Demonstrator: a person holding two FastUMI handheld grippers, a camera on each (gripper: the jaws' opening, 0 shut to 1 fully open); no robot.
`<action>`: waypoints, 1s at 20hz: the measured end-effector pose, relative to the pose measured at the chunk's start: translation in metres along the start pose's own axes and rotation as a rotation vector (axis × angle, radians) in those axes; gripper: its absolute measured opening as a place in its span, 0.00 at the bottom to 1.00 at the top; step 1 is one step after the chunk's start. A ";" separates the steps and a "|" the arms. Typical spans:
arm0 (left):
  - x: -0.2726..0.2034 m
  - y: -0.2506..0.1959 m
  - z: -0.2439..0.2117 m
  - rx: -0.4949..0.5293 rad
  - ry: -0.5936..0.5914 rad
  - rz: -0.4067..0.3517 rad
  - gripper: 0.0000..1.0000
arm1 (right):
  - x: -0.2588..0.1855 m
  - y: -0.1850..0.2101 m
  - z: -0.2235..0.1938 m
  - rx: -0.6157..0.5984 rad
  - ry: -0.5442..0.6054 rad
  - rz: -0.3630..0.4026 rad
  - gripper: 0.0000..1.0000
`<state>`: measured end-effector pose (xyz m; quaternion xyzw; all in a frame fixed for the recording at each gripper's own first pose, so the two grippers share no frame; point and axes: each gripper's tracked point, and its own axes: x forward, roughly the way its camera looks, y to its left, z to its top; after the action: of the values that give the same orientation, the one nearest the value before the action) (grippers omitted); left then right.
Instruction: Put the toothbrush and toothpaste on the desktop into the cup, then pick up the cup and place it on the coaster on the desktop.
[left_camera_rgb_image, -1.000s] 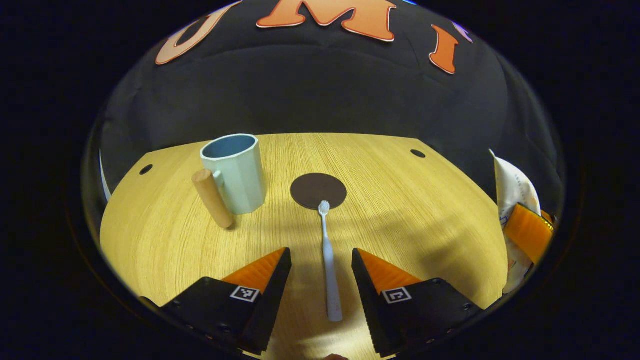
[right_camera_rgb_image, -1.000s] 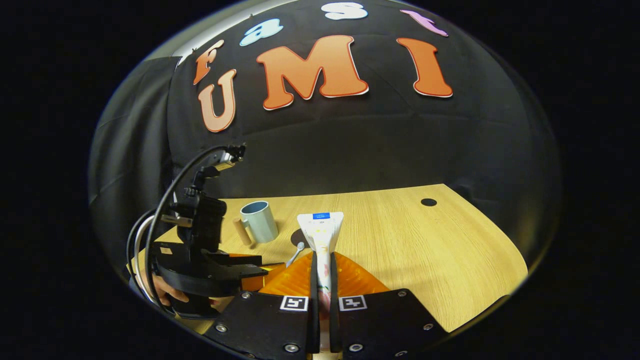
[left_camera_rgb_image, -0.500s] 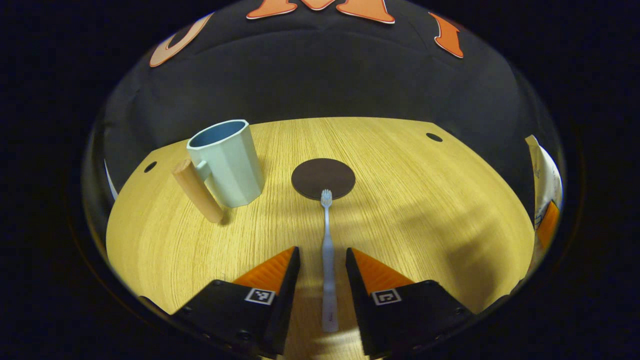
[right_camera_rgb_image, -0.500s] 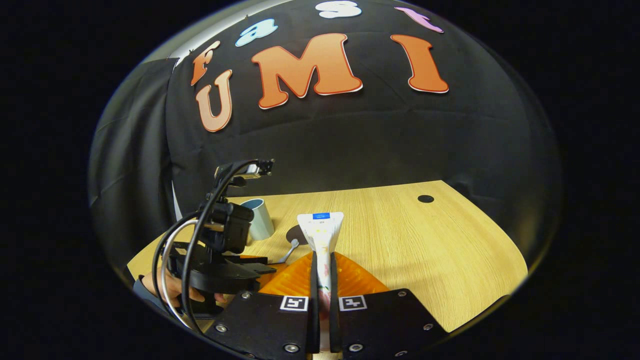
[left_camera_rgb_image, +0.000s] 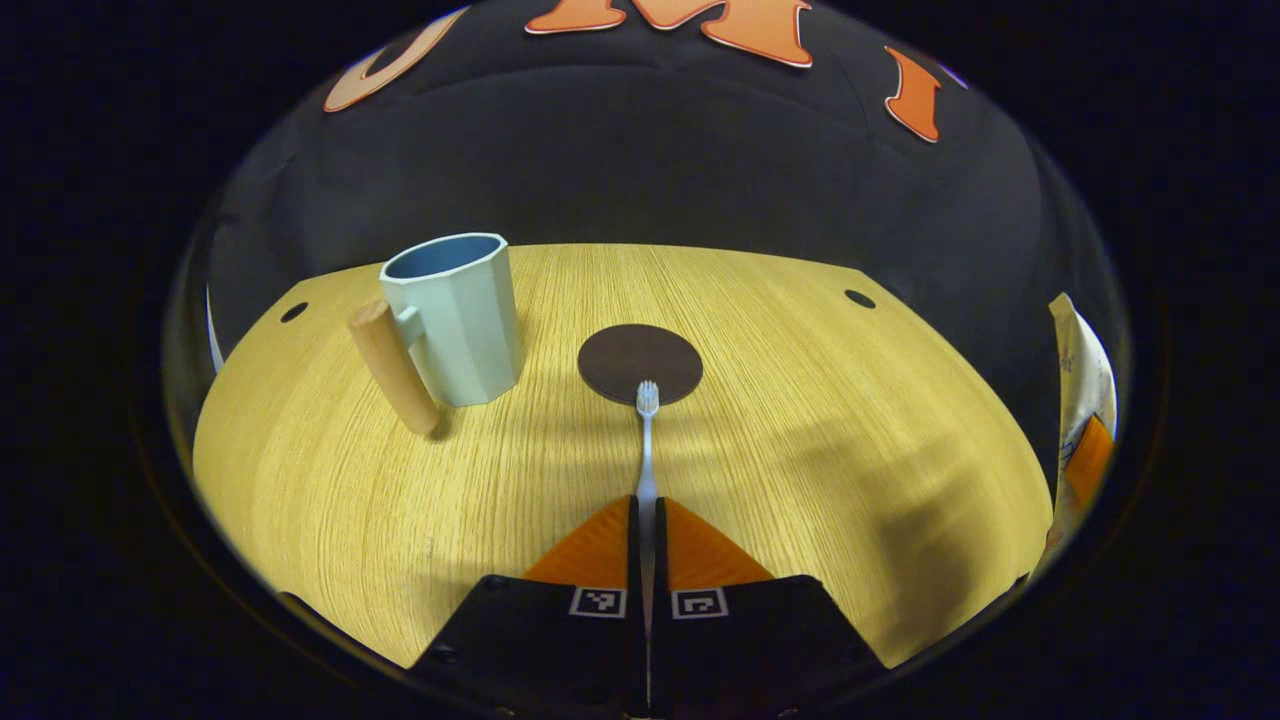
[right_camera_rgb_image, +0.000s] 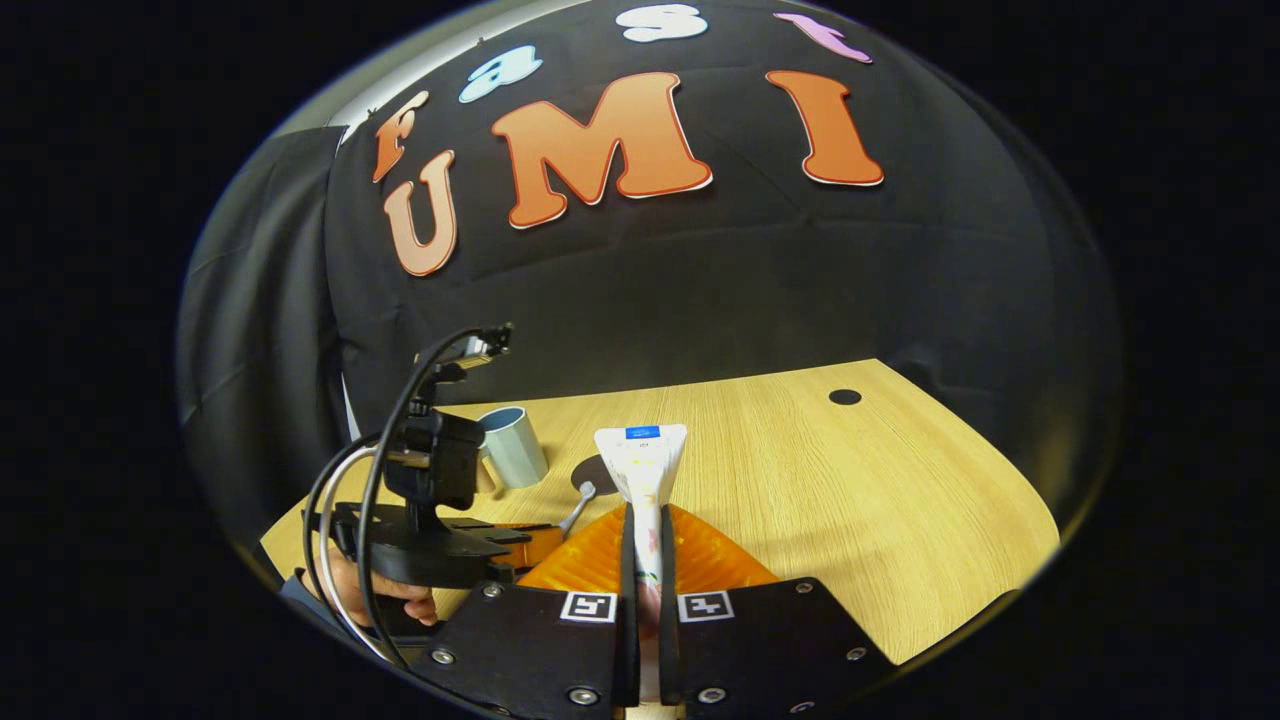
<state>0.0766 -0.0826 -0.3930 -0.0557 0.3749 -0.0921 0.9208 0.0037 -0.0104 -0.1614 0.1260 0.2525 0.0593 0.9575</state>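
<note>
**Both tools gripping**

We are clamping the left gripper (left_camera_rgb_image: 646, 520) on the slim pale toothbrush (left_camera_rgb_image: 647, 440), bristles reaching the dark round coaster (left_camera_rgb_image: 640, 360). Our right gripper (right_camera_rgb_image: 646, 530) is pinching the white toothpaste (right_camera_rgb_image: 642, 465) upright. Farther off is standing the pale blue cup (left_camera_rgb_image: 455, 315).

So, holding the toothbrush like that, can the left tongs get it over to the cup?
Probably yes. The left tongs are shut on the toothbrush, and bare desktop lies between them and the open-topped cup; only the coaster sits beside that path.
</note>
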 end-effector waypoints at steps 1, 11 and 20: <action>-0.003 0.002 0.004 0.005 -0.012 0.001 0.02 | 0.000 0.003 -0.001 0.003 0.006 0.001 0.08; -0.055 0.024 0.075 0.037 -0.324 0.049 0.02 | 0.003 0.029 0.021 -0.017 -0.058 0.041 0.08; -0.088 0.077 0.144 0.004 -0.509 0.083 0.02 | 0.015 0.055 0.055 -0.070 -0.132 0.080 0.08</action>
<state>0.1253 0.0162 -0.2435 -0.0600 0.1330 -0.0381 0.9886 0.0417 0.0339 -0.1074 0.1059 0.1815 0.0981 0.9727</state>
